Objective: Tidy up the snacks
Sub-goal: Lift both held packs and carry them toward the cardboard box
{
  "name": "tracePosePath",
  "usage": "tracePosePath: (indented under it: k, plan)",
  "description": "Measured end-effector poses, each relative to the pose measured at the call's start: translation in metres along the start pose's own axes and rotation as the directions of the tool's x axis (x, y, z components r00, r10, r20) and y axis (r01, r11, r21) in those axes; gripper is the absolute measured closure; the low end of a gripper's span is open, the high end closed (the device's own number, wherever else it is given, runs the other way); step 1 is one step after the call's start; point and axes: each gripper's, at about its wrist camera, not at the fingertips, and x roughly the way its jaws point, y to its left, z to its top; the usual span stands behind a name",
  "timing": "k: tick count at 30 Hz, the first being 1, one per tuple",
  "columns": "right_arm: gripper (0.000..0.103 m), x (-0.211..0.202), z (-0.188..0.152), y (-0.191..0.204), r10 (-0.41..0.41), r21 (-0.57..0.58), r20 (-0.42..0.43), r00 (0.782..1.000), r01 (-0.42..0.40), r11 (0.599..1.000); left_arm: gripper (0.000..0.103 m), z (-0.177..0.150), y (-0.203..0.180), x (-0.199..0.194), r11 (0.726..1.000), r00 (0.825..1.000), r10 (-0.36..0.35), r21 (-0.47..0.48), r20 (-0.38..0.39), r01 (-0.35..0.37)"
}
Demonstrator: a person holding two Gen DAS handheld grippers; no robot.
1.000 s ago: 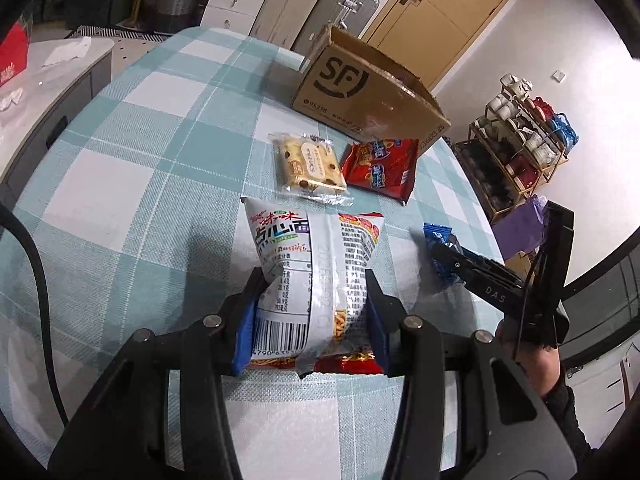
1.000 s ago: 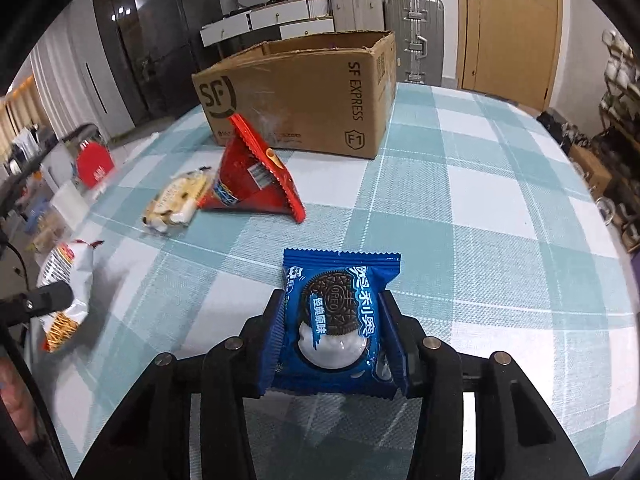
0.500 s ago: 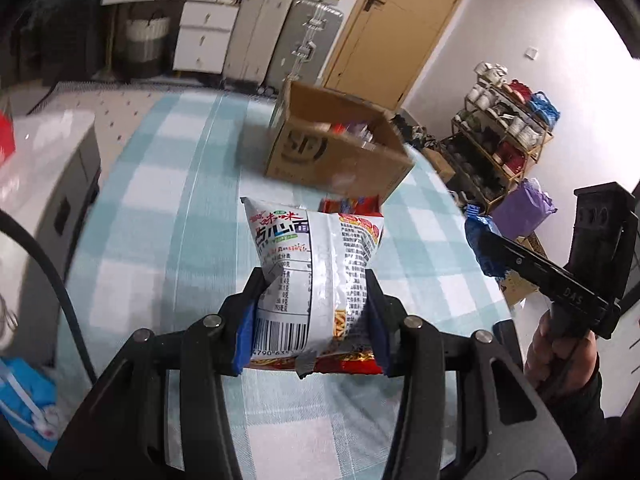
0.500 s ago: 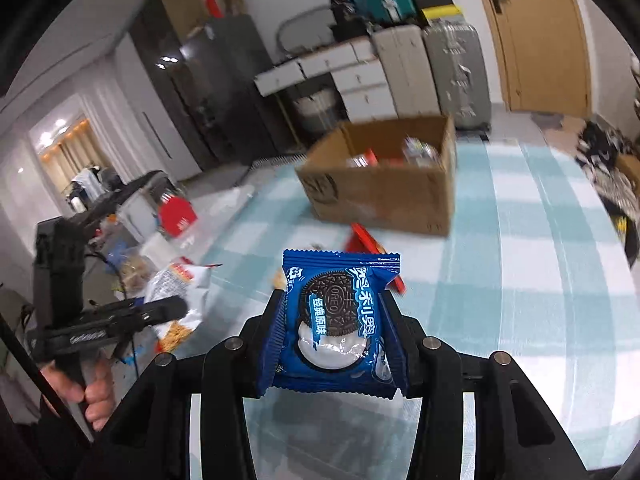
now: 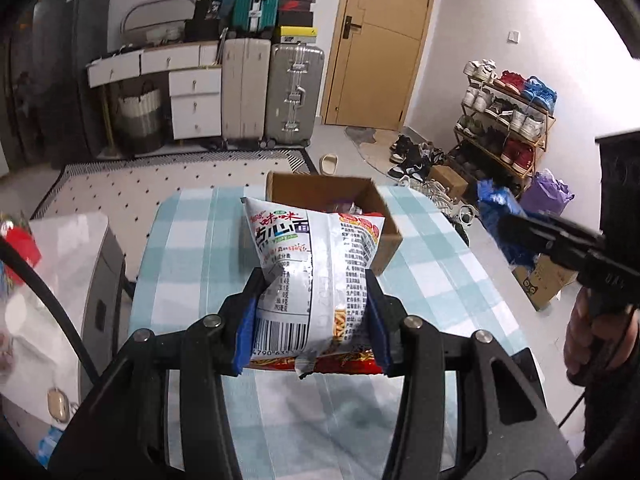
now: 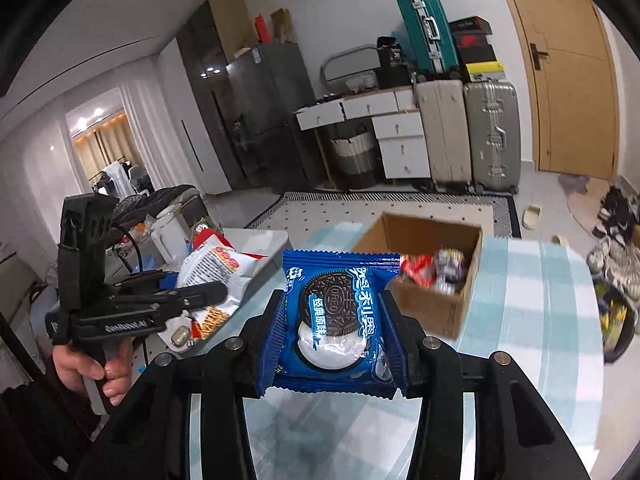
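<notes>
My left gripper is shut on a white and red noodle snack bag and holds it high above the checked table. My right gripper is shut on a blue Oreo packet, also raised. The open cardboard box stands at the table's far end with several snack packets inside; in the left wrist view the box sits behind the bag. The right gripper with its packet shows at the right of the left wrist view; the left gripper with its bag shows at the left of the right wrist view.
A grey side cabinet with clutter stands left of the table. Suitcases and white drawers line the far wall. A shoe rack stands at the right. A cardboard box lies on the floor to the right.
Both grippers have risen from table height with their snacks and now look level toward the box. The two packets left on the table are out of view.
</notes>
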Motion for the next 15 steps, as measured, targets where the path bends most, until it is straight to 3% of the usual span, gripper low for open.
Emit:
tracePosePath:
  k: [10, 15]
  plan:
    - [0.058, 0.000, 0.064, -0.004, 0.001, -0.066, 0.011, 1.000, 0.000, 0.998, 0.060, 0.068, -0.012, 0.028, 1.000, 1.000, -0.013, -0.004, -0.026, 0.013]
    - [0.058, 0.010, 0.087, -0.020, 0.064, 0.014, 0.007, 0.998, -0.064, 0.998, 0.060, 0.099, -0.016, 0.045, 1.000, 0.999, 0.012, 0.009, -0.035, -0.011]
